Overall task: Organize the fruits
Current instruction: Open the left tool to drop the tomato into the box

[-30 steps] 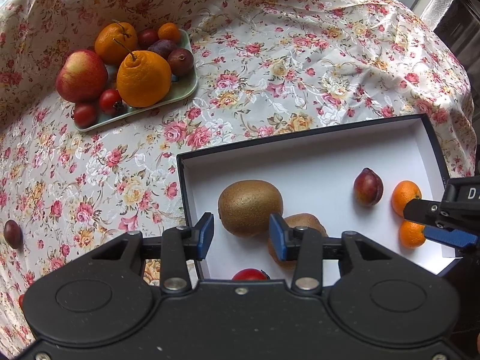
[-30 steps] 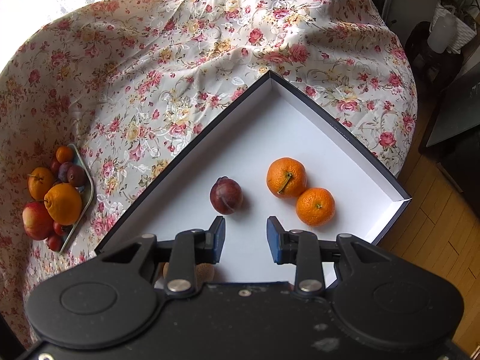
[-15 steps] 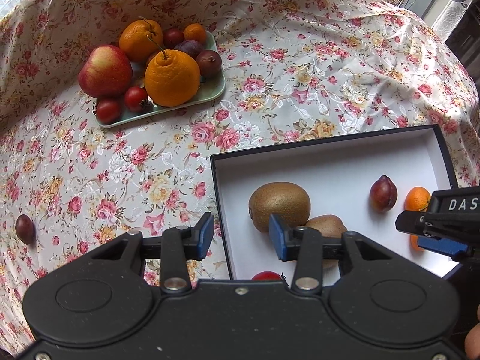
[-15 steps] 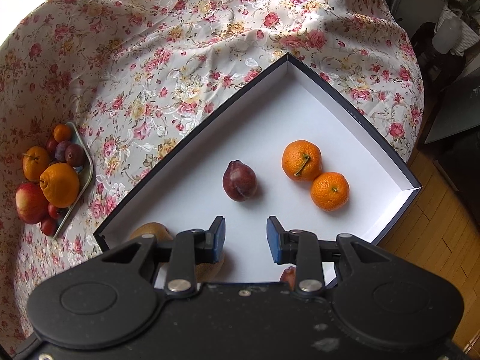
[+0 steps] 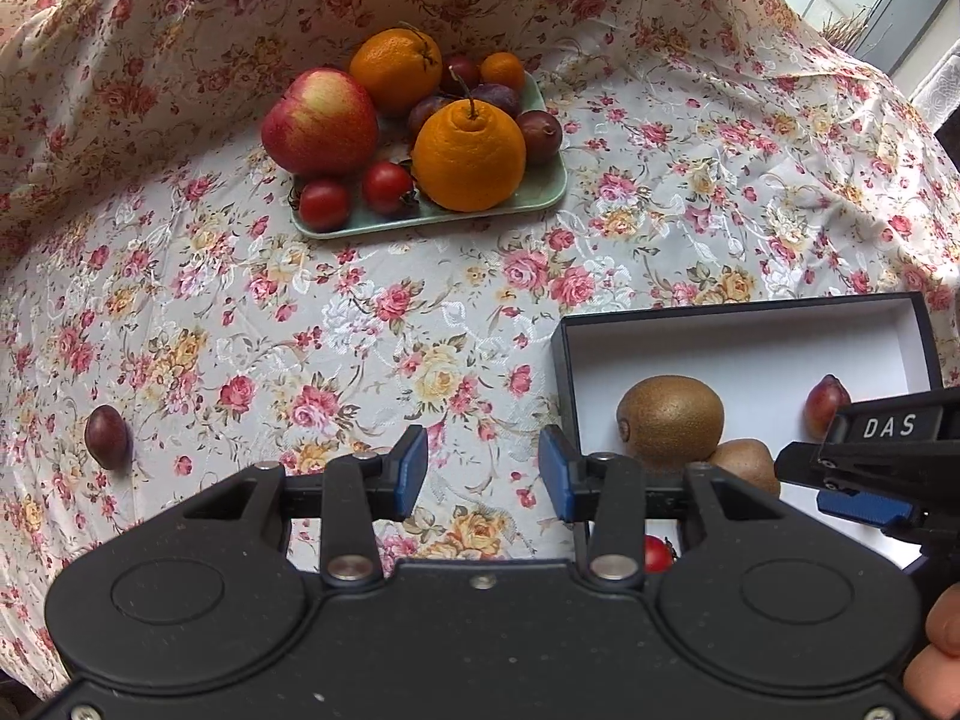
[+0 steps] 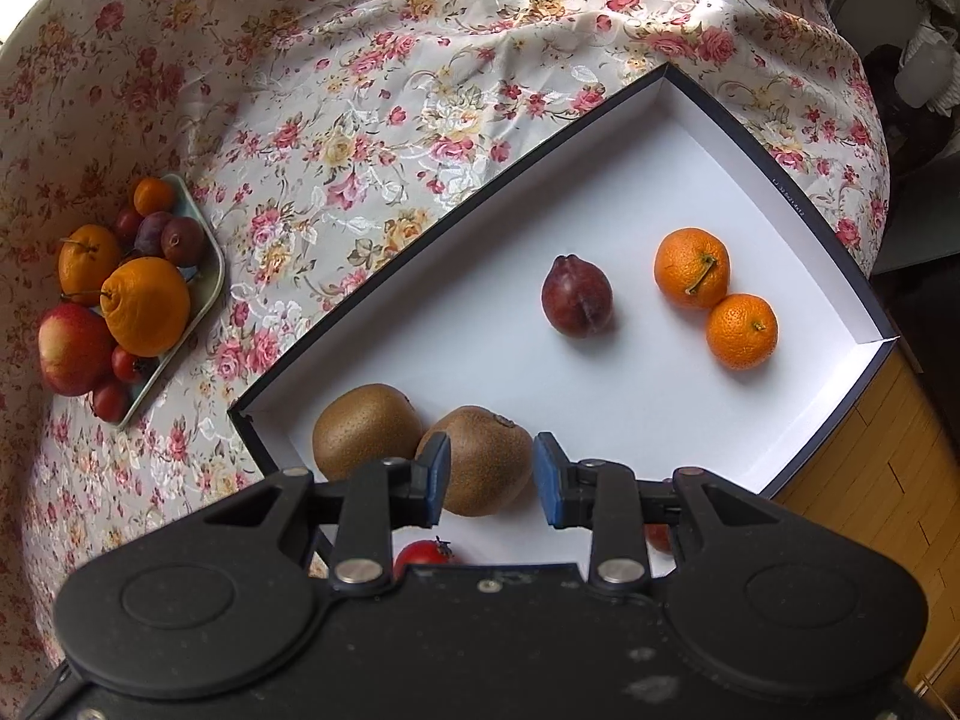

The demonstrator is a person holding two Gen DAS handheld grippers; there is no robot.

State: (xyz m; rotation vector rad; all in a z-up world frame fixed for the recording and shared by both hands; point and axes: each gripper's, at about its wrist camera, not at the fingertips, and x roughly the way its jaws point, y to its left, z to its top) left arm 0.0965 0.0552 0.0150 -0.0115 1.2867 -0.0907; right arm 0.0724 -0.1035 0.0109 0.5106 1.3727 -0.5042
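My left gripper (image 5: 483, 474) hangs open over the flowered cloth, just left of the white box (image 5: 738, 307), with nothing between its fingers. Ahead of it a green tray (image 5: 432, 216) carries an apple (image 5: 321, 120), a big orange (image 5: 469, 159), a second orange, cherry tomatoes and plums. My right gripper (image 6: 491, 477) stands open above the box floor (image 6: 600, 396), over the nearer of two kiwis (image 6: 486, 462); its pads press on nothing. The box also holds a plum (image 6: 576, 297), two mandarins (image 6: 691, 267) and a cherry tomato (image 6: 420, 558).
A loose plum (image 5: 107, 437) lies on the cloth at the far left. The right gripper's fingers (image 5: 864, 507) reach in from the right edge of the left wrist view. The box's right end juts past the table edge over a wooden floor (image 6: 870, 480).
My left gripper has moved left, off the box and out over the cloth; the tray looks closer. The right gripper has drawn back from the plum and mandarins to above the kiwis.
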